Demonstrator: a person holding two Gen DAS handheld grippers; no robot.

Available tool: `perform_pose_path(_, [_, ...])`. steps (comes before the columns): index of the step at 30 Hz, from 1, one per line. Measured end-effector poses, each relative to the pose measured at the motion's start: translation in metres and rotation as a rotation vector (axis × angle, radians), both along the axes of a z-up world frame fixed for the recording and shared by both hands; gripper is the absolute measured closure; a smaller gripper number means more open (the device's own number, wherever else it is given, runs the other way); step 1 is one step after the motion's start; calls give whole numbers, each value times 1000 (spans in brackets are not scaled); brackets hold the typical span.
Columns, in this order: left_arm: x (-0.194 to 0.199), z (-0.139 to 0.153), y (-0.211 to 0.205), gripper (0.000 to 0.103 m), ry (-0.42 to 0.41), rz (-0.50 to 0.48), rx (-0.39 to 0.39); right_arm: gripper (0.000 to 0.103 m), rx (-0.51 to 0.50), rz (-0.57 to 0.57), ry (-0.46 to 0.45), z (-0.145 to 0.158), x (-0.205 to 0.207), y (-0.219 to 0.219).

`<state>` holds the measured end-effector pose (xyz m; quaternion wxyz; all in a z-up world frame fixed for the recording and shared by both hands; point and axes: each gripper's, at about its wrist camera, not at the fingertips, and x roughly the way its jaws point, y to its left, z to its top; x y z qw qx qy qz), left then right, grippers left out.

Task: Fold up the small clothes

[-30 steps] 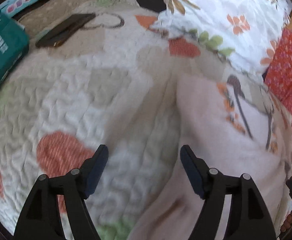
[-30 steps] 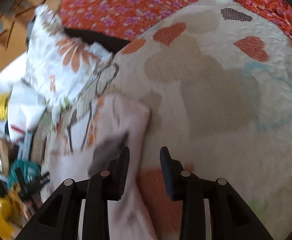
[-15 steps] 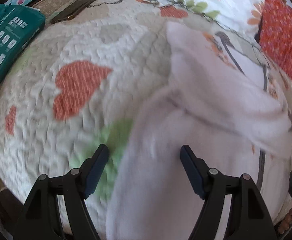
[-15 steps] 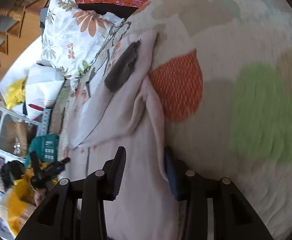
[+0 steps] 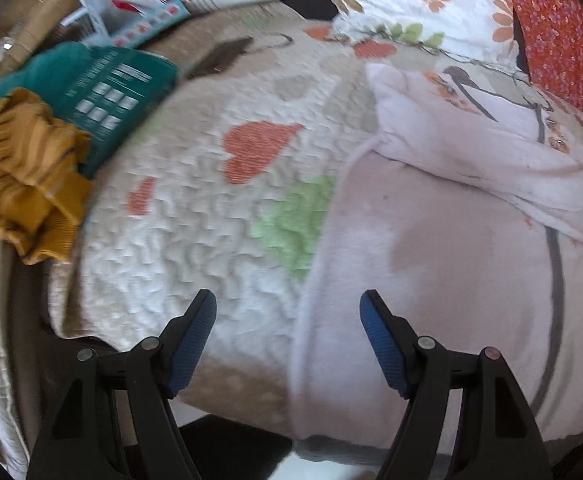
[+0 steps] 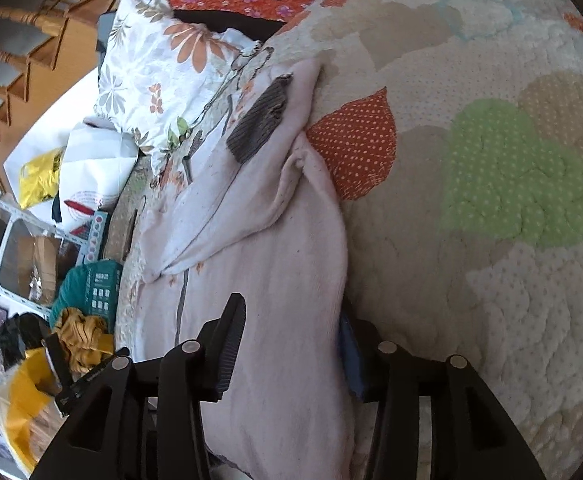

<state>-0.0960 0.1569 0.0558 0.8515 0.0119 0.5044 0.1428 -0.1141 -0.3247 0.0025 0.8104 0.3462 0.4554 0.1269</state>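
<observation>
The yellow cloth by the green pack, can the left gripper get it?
Probably yes. The left gripper is open and holds nothing, and only bare quilt lies between it and the yellow cloth, off to its left.

Home bedroom: quilted bedspread [image 5: 211, 220], floral pillow [image 6: 163, 76].

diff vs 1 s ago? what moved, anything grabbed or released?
Both grippers pulled back toward the quilt's near edge. The right gripper now straddles the pink garment's edge, jaws not visibly closed. The left gripper stays open, holding nothing. Garment still folded over; pillow unmoved.
</observation>
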Motion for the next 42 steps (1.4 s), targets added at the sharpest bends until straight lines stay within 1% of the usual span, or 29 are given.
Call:
perform_pose_path(2, [-5, 0, 3, 30, -11, 15, 24, 53, 0, -1, 0, 0, -4, 1])
perform_pose_path(4, [-11, 0, 6, 30, -19, 28, 25, 53, -3, -1, 0, 0, -10, 1])
perform_pose_path(10, [-20, -5, 17, 30, -15, 65, -15, 53, -6, 5, 9, -2, -21, 1])
perform_pose_path(14, [-23, -8, 20, 30, -17, 78, -24, 53, -18, 15, 11, -3, -26, 4])
perform_pose_path(18, [-25, -15, 26, 30, 4, 86, -73, 52, -18, 24, 13, -4, -30, 5])
perform_pose_path(21, [-24, -23, 33, 30, 28, 93, -129, 51, -22, 36, 9, -4, -35, 7])
perform_pose_path(22, [-23, -26, 36, 30, 39, 93, -163, 51, -20, 40, 10, -5, -36, 8])
perform_pose_path(23, [-22, -30, 40, 30, 54, 92, -204, 51, -15, 46, 11, -6, -37, 8])
perform_pose_path(24, [-21, -37, 45, 30, 79, 92, -270, 51, -11, 54, 13, -7, -38, 8])
perform_pose_path(26, [-20, -47, 52, 30, 111, 103, -371, 51, -9, 64, 9, -7, -42, 11])
perform_pose_path(27, [-20, -51, 55, 29, 119, 111, -407, 51, -8, 69, 8, -7, -43, 12])
perform_pose_path(30, [-22, -52, 54, 25, 115, 97, -434, 51, 3, 87, 10, -9, -45, 15])
perform_pose_path(32, [-23, -58, 48, 18, 146, 68, -441, 51, 8, 95, 10, -10, -46, 16])
perform_pose_path(34, [-25, -64, 42, 15, 176, 41, -441, 51, 30, 99, 14, -12, -48, 16])
perform_pose_path(35, [-27, -65, 38, 15, 185, 29, -437, 51, 38, 102, 16, -12, -49, 18])
perform_pose_path(36, [-29, -65, 35, 15, 192, 16, -450, 51, 52, 104, 19, -13, -51, 19])
perform_pose_path(38, [-34, -68, 33, 15, 200, 8, -494, 51, 82, 112, 27, -16, -54, 20])
perform_pose_path(39, [-36, -71, 33, 16, 211, 6, -528, 51, 104, 119, 36, -19, -56, 21])
perform_pose_path(40, [-38, -73, 32, 19, 220, 5, -555, 51, 131, 127, 48, -22, -58, 22])
perform_pose_path(42, [-41, -75, 31, 23, 228, 6, -583, 51, 162, 131, 61, -27, -64, 26])
